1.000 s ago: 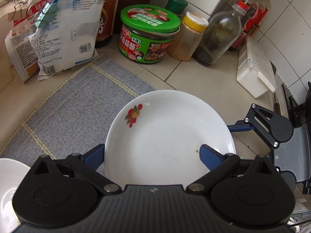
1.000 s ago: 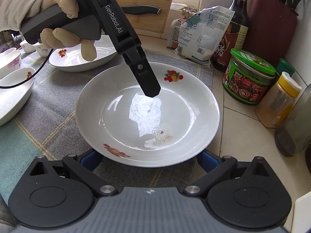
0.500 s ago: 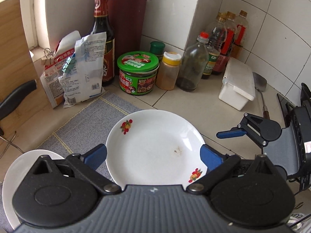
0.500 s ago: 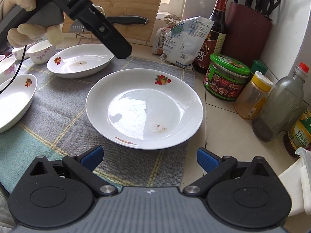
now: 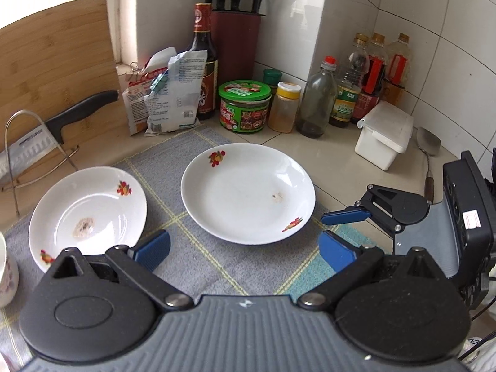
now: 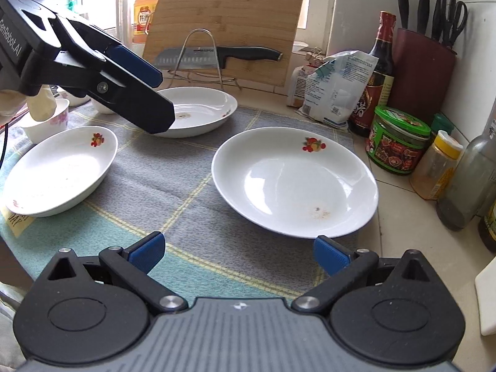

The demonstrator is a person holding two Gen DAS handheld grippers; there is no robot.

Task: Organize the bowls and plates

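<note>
A white plate with fruit prints (image 5: 248, 192) lies on the grey mat; it also shows in the right wrist view (image 6: 294, 183). A second plate (image 5: 88, 214) lies to its left, seen far back in the right wrist view (image 6: 198, 111). A third plate (image 6: 59, 170) lies at the left. My left gripper (image 5: 245, 248) is open and empty, held above the mat short of the plate; it also shows in the right wrist view (image 6: 155, 93). My right gripper (image 6: 238, 251) is open and empty, near the plate's near rim; it also shows in the left wrist view (image 5: 341, 226).
Jars and bottles (image 5: 245, 105) line the tiled wall with a knife block (image 5: 235, 40) and bags (image 5: 167, 93). A white lidded box (image 5: 384, 136) and spatula (image 5: 429, 142) lie right. A knife on a wire rack (image 6: 217, 55) leans by a cutting board. Small cups (image 6: 49, 121) stand left.
Both grippers have pulled back and up from the middle plate, which stays on the mat. The left gripper has swung away to the left, and more of the counter shows.
</note>
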